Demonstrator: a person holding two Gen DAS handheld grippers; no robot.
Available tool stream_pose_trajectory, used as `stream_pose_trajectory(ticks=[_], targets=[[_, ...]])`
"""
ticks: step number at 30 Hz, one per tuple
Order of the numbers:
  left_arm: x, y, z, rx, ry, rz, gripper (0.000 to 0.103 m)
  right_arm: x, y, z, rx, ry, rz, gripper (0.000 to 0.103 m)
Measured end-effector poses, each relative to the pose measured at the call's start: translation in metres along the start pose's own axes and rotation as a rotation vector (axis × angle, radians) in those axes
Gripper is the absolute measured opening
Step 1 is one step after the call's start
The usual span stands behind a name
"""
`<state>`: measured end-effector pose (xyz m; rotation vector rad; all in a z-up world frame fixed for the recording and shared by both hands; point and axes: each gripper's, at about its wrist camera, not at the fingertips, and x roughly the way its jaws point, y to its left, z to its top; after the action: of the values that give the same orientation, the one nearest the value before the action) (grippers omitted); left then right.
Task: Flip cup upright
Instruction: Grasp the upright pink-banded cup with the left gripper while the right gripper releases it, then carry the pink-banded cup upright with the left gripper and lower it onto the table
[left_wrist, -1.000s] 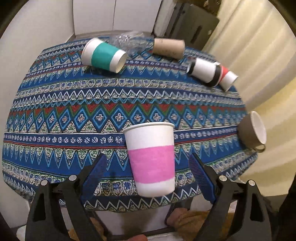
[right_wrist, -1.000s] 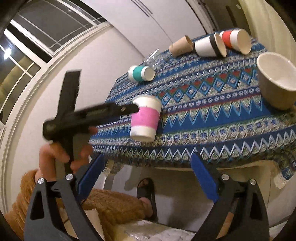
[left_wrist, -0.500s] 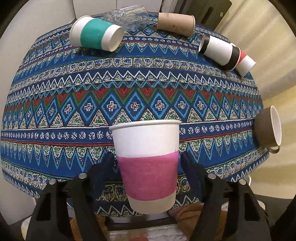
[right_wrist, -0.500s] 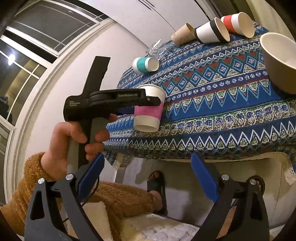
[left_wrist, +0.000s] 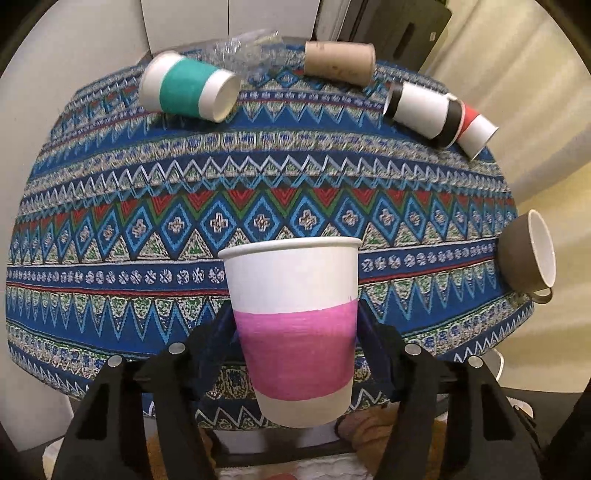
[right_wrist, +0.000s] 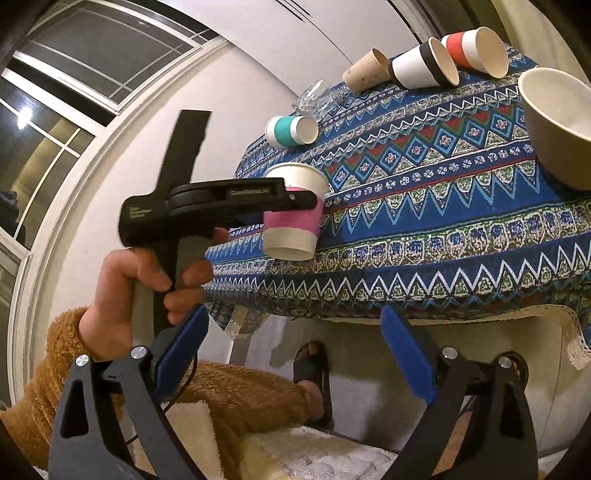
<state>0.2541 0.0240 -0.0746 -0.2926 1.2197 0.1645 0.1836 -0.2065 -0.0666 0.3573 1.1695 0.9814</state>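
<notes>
Your left gripper (left_wrist: 295, 332) is clamped on the pink-banded paper cup (left_wrist: 293, 317), both blue pads pressed to its sides, holding it mouth-up at the near edge of the patterned tablecloth (left_wrist: 258, 192). Farther right, your right gripper (right_wrist: 291, 354) hangs below the table edge, fingers spread wide with nothing between them.

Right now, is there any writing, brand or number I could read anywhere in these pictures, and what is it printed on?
"GenRobot.AI": on the top of the left gripper, seen from the right wrist view; blurred, so this reading is likely but not certain.
Small white print, about three lines, at the rear of that gripper's body: too small to read.
Pink cup and the other cups: colour bands only, no writing visible.
Tablecloth: patterns only, no text.
</notes>
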Motion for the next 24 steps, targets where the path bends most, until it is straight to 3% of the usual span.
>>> stream_pose_trajectory(ticks=[5,9,14,22,24], targets=[[-0.026,-0.008,-0.013,0.037,-0.133,0.025,0.063,0.000,-0.001,0.000,-0.001,-0.001,-0.008,0.093],[-0.056,-0.017,-0.026,0.068,-0.326,0.049,0.063,0.002,-0.002,0.000,-0.002,0.004,-0.017,0.093],[-0.076,-0.030,-0.039,0.100,-0.492,0.068,0.063,0.001,-0.005,0.001,0.009,-0.001,-0.027,0.093],[-0.074,-0.042,-0.073,0.121,-0.766,0.053,0.063,-0.015,-0.024,0.005,0.088,-0.070,-0.062,0.093],[-0.068,-0.045,-0.085,0.125,-0.852,0.089,0.063,-0.021,-0.033,0.007,0.126,-0.098,-0.071,0.093]])
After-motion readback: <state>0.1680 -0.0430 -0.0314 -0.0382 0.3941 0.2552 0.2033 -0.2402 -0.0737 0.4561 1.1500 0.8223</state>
